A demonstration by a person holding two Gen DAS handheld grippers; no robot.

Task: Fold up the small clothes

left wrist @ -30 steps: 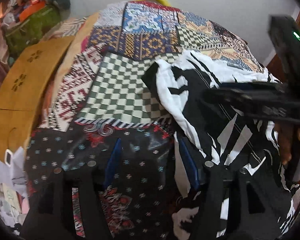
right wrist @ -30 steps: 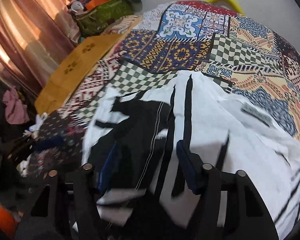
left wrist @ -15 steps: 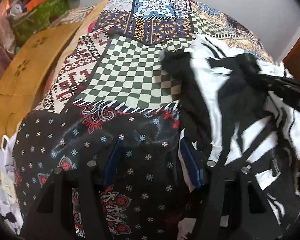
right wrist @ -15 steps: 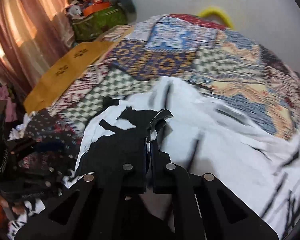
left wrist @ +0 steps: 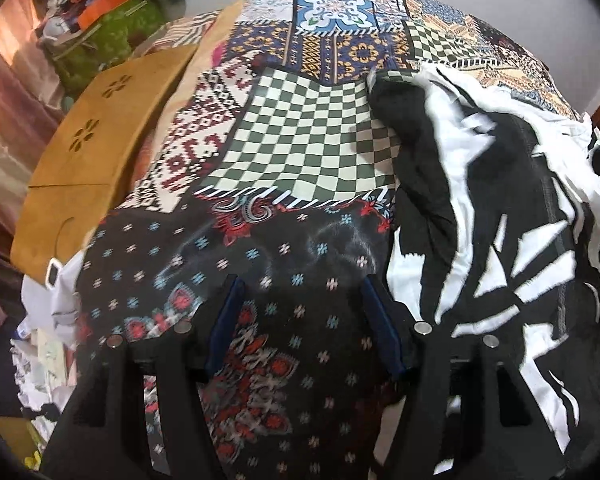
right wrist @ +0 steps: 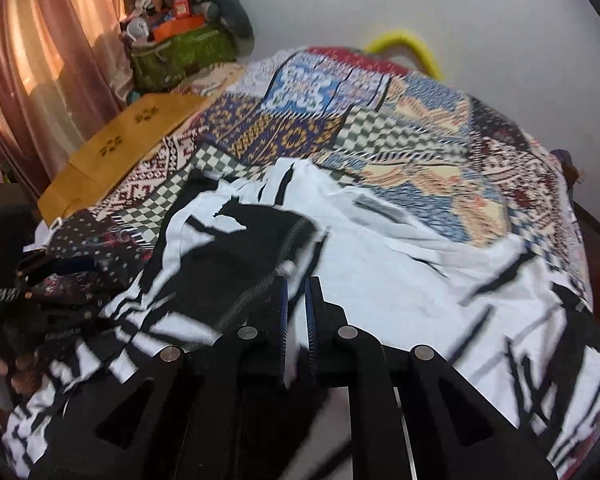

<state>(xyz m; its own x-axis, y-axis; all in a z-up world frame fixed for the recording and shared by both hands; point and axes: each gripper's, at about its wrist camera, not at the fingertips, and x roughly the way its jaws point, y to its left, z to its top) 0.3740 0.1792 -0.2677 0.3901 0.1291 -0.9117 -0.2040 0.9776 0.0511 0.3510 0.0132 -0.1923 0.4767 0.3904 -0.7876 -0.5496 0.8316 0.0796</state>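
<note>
- We see a patchwork bedspread covering the bed; every place below is given from it.
- A black-and-white garment lies spread over the near half of the bedspread, reaching its right edge in the right wrist view.
- The right gripper has its jaws almost together and just easing apart, with a fold of the garment's black part pinched between the blue pads; the cloth rises from the bedspread toward them. The picture is blurred there, so we think the pads press the fabric, but how firmly we cannot say.
- The left gripper hangs with its jaws well apart over the dark flowered patch at the bedspread's near left, with nothing between the pads.
- In the left wrist view the garment lies on the right part of the bedspread, its black edge just beside the right finger of that gripper.
- A tan flat board lies against the bedspread's left side.
- A green bag of odds and ends stands past its far left corner, by a pink curtain.
</note>
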